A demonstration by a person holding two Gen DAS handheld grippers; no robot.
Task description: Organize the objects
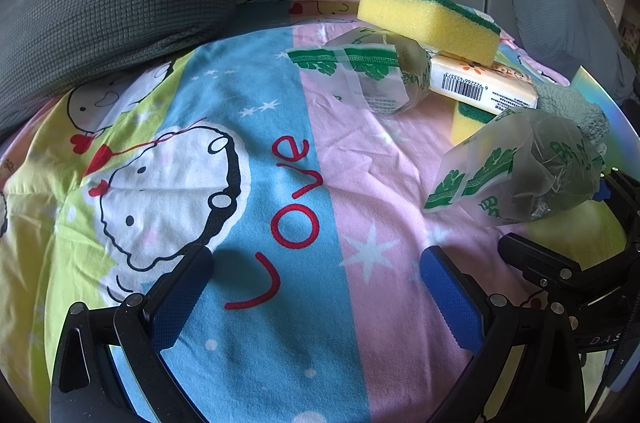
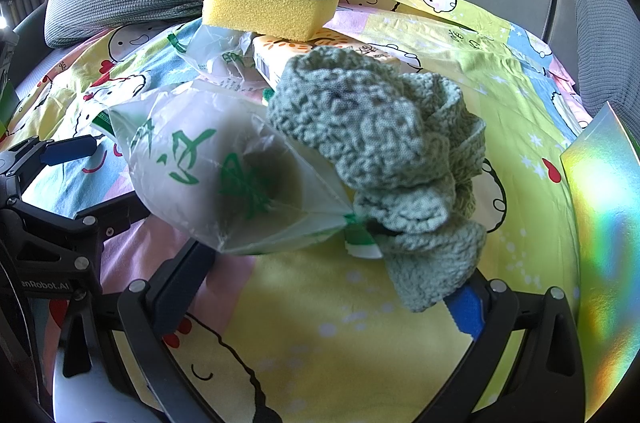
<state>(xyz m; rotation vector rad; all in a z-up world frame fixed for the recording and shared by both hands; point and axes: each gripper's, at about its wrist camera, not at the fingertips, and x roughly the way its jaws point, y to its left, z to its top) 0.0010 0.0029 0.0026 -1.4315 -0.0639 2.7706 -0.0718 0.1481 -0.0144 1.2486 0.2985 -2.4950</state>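
Plastic bag (image 2: 212,175) and green cloth (image 2: 384,159) hang bunched just ahead of the right gripper (image 2: 320,287). Its fingers stand wide; whether they pinch either item cannot be told. Bag lies left of centre, cloth right, long axis across the jaws. Left gripper (image 1: 316,295) is wide open, empty, over bare bedsheet (image 1: 280,111). Judgement: right arm is nearer; sponge (image 2: 268,7) pile lies beyond.

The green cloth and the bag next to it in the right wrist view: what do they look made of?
The green cloth looks like soft, matte textile, perhaps microfibre or crochet: its surface is bumpy and it bunches in loose folds. The bag looks like thin, translucent plastic film with green print: it creases sharply and dim shapes show through it.
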